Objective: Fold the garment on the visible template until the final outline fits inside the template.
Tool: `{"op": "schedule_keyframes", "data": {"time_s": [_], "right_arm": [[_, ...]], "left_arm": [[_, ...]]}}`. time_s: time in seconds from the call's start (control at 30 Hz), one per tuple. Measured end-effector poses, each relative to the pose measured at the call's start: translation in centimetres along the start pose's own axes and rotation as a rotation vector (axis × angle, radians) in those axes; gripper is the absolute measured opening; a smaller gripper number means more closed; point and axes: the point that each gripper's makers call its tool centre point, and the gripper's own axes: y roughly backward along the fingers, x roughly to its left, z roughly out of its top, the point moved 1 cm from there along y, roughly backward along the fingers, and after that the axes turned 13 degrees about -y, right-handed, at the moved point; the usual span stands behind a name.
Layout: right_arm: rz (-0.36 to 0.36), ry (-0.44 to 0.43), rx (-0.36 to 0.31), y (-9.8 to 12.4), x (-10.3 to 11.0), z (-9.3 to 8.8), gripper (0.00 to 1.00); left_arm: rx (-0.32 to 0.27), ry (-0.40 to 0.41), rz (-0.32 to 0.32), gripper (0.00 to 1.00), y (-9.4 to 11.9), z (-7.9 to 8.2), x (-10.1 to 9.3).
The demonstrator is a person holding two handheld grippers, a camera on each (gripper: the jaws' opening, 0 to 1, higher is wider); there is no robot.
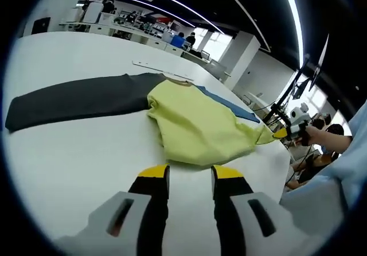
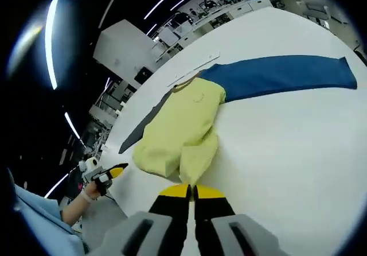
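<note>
2 grippers at the near hem of a half-folded garment (image 1: pixel 195 127) lying mid-table (image 1: pixel 74 158).
The right gripper (image 2: pixel 191 192) is pinched narrow on the yellow hem, the cloth running straight ahead of its jaws toward the collar. The left gripper (image 1: pixel 190 173) hangs spread with nothing between its jaws, just short of the hem. Dark sleeve (image 1: pixel 74 100) and blue sleeve (image 2: pixel 281 75) lie unfolded sideways. No template outline can be made out.

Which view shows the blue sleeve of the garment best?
The right gripper view: the blue sleeve lies spread out in full across the white table, from the yellow body outward. In the left gripper view just a thin strip of it peeks out behind the yellow fabric.
</note>
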Motion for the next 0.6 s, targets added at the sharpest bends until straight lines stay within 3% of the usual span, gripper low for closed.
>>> {"op": "schedule_keyframes", "data": {"time_s": [0.2,0.43,0.6], "right_arm": [[-0.016,-0.014,0.004,-0.4,-0.5,-0.4,0.0],[-0.023,0.0,0.012,-0.4,-0.4,-0.3,0.0],[-0.021,-0.002,0.008,-0.3,-0.4,-0.1,0.0]], "left_arm": [[0.008,-0.003,0.01,0.25,-0.4,0.4,0.6],[0.067,-0.058,0.029,0.23,-1.3,0.0,1.3],[0.078,-0.07,0.012,0.24,-2.1,0.2,1.4]]}}
